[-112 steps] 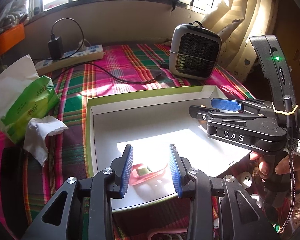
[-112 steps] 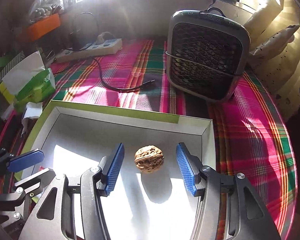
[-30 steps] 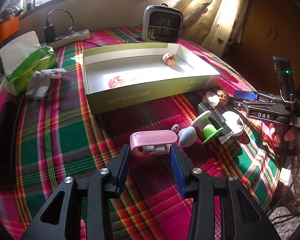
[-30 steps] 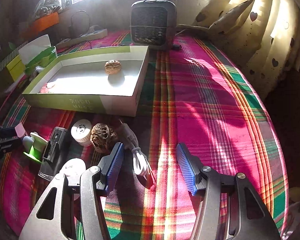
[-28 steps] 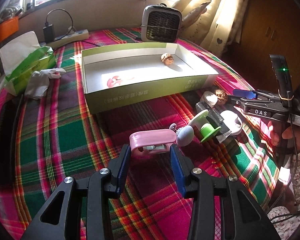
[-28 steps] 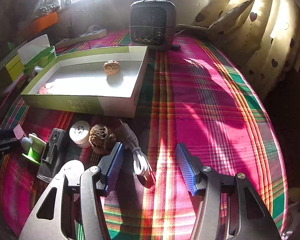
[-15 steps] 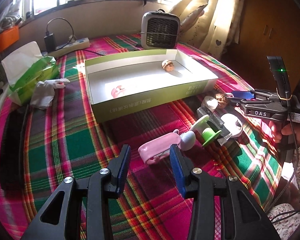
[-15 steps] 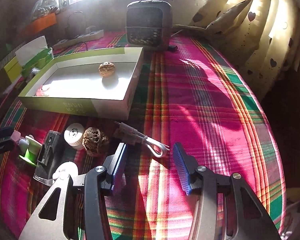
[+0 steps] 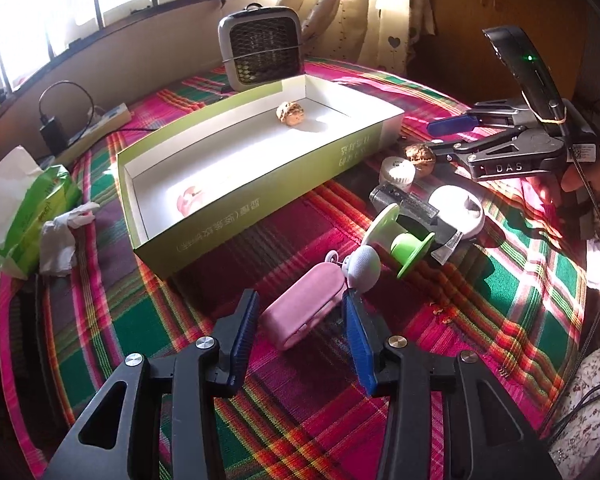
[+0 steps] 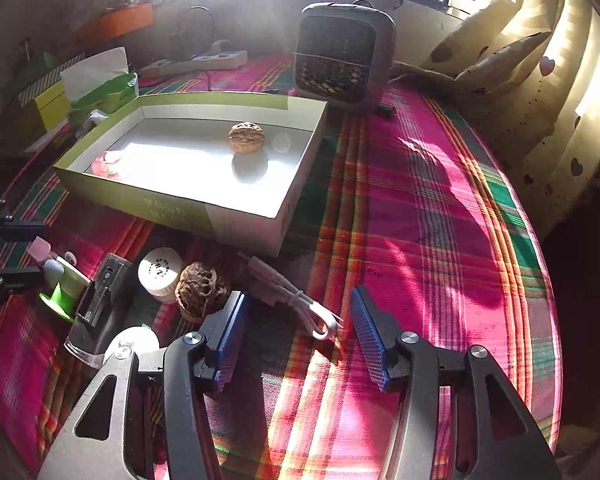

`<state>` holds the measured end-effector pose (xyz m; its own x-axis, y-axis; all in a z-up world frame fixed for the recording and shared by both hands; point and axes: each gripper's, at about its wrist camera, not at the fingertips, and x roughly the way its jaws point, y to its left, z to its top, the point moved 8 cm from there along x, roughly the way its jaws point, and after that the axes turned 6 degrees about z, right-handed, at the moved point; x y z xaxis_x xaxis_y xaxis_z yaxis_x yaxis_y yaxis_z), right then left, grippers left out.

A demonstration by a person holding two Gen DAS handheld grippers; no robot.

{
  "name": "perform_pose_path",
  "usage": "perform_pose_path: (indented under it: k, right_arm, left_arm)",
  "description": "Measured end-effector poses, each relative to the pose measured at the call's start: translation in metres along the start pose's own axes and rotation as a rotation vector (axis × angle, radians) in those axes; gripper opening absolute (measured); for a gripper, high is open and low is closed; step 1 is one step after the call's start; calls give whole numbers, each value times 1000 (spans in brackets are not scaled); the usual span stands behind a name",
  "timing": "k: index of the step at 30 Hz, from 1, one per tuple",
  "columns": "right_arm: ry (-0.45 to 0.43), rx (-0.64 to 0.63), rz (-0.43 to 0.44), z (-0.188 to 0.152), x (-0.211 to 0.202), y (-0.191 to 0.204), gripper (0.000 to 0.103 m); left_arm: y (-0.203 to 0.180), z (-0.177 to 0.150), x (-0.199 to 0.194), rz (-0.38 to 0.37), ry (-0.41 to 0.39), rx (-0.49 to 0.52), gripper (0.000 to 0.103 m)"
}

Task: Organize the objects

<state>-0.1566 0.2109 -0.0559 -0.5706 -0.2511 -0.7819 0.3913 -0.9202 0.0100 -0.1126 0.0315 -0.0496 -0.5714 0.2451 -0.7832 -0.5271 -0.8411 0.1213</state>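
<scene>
A green-sided box lies on the plaid cloth and holds a walnut and a small pink piece. My left gripper is open, its fingers on either side of a pink case lying on the cloth. My right gripper is open around a white cable. A second walnut lies just left of it.
A white round cap, a dark rectangular device, a green and white spool, a grey ball and a white disc lie in front of the box. A small heater, a power strip and a tissue pack stand behind and to the left.
Both grippers left the box and drew back to the loose items in front of it. In the last second the left closed in on the pink case, and the right shifted over the white cable.
</scene>
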Motion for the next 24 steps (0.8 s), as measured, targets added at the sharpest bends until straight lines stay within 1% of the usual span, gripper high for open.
perform_pose_path:
  k: [6,12,14,17,20,22,24]
  right_arm:
    - [6,2,42,3,3,-2,56]
    - [5,7,52,3,4,-1,54]
    - [2,6,72,3,3,2,45]
    - [0,-8,76,3,2,6,36]
    - [-1,-13,85,3,2,9,30]
    - [-2,-13,90,3,2,10,27]
    - [-2,-15,95,2,2,11,24]
  left_arm:
    - [-2,2,6,-17,11,-18,41]
    - [3,3,8,-6,9,-56,41]
    - [7,3,8,0,10,-84,40]
    - [13,2,8,0,7,-126,35]
    - [15,2,8,8,5,-139,32]
    - [15,2,9,12,5,-144,31]
    - [16,2,9,21,7,-150,28]
